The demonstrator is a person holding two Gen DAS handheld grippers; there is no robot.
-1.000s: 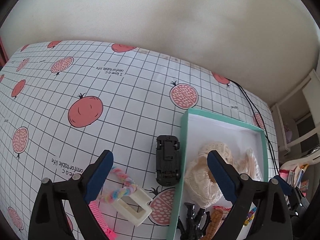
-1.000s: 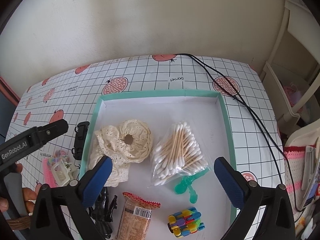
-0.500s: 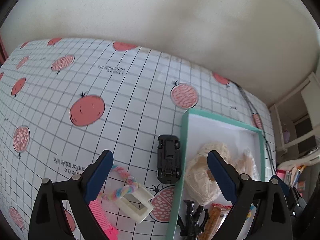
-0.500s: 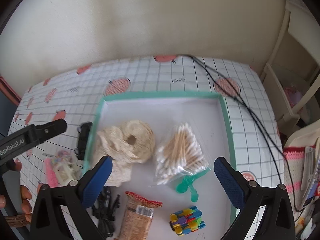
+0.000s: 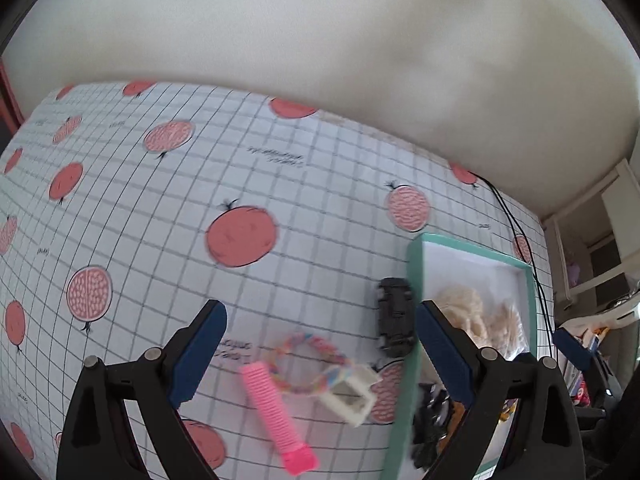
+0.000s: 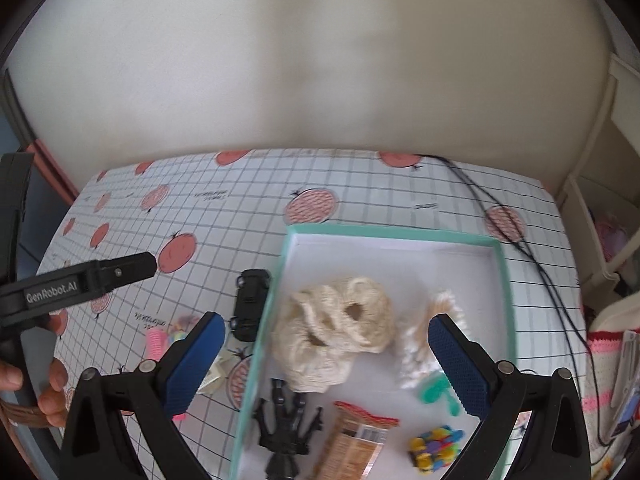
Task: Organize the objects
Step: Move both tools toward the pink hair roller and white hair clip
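A teal-rimmed white box (image 6: 505, 280) holds a cream lace scrunchie (image 6: 340, 328), a bag of cotton swabs (image 6: 420, 336), a black figure (image 6: 284, 428), a snack packet (image 6: 356, 440), a green toy (image 6: 438, 392) and a coloured block (image 6: 436, 446). Left of the box on the table lie a black toy car (image 5: 394, 326), a pink comb (image 5: 276, 416), a pastel braided loop (image 5: 308, 364) and a white clip (image 5: 350, 394). My left gripper (image 5: 320, 344) is open and empty above the loop and comb. My right gripper (image 6: 326, 364) is open and empty above the box.
The table has a grid cloth with pomegranate prints (image 5: 240, 236). A black cable (image 6: 532, 264) runs along the right side past the box. White shelves (image 6: 600, 232) stand at the right. The left gripper's arm (image 6: 80, 284) shows in the right wrist view.
My left gripper has moved left, away from the box, so the comb, loop and clip now lie between its fingers. My right gripper has pulled back and shifted right.
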